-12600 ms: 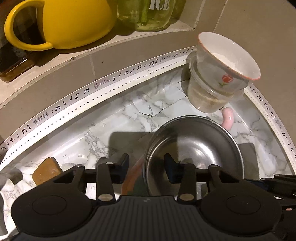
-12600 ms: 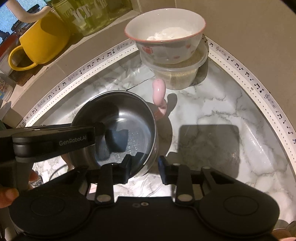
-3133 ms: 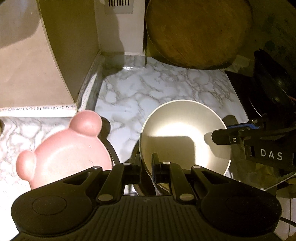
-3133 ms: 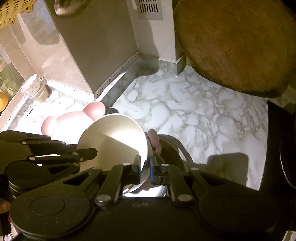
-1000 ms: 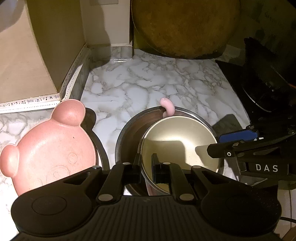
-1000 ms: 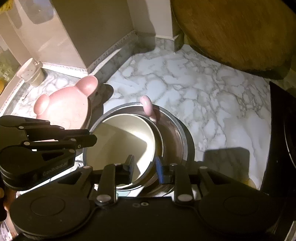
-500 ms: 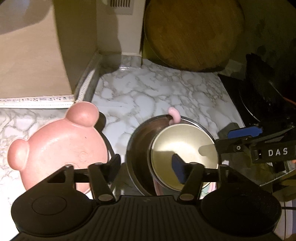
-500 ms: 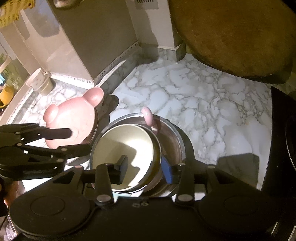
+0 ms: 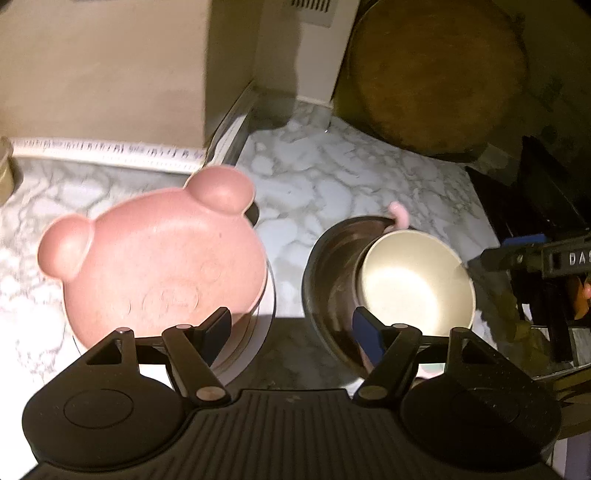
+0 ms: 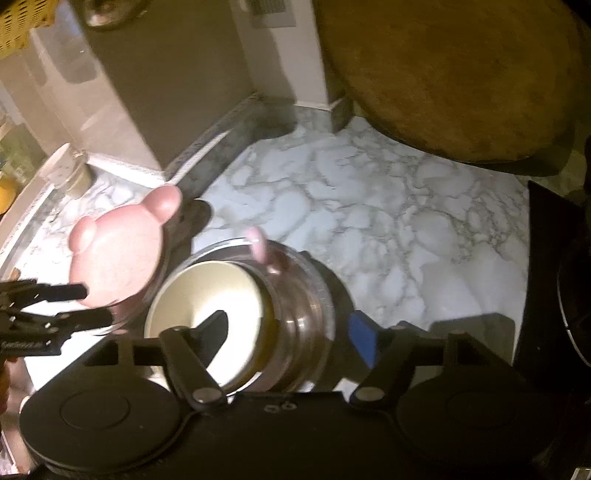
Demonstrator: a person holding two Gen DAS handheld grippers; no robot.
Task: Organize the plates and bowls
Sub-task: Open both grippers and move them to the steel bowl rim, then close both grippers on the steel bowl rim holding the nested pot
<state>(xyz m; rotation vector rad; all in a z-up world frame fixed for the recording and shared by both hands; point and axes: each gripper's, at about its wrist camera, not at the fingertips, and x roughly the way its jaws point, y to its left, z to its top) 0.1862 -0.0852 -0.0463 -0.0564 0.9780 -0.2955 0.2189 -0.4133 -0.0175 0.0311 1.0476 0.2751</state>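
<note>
On the left of my marble counter (image 9: 325,184) lies the pink bear-shaped plate (image 9: 155,266), resting on a clear glass dish whose rim shows beneath it. Just right of it stands the steel bowl (image 9: 332,266), and the cream bowl (image 9: 413,280) sits nested inside it, tilted toward the right, with a pink handle (image 9: 399,216) poking up at the steel bowl's far rim.

My left gripper (image 9: 291,332) has just been opening; its jaws stand wide with nothing pressed between them, one finger over the bear plate's near edge and the other over the steel bowl's near rim. My right gripper (image 10: 288,336) has also just been opening and grips nothing: one finger hangs over the cream bowl, the other outside the steel bowl.

Only the left view shows the faint face moulded into the bear plate, and my right gripper entering from the right edge beside the cream bowl. Only the right view shows a small cup (image 10: 66,171) at the counter's far left corner, a yellow basket (image 10: 22,26) above, and my left gripper low at the left, beside the bear plate. Both show the round wooden board (image 10: 450,74) leaning at the back edge.
</note>
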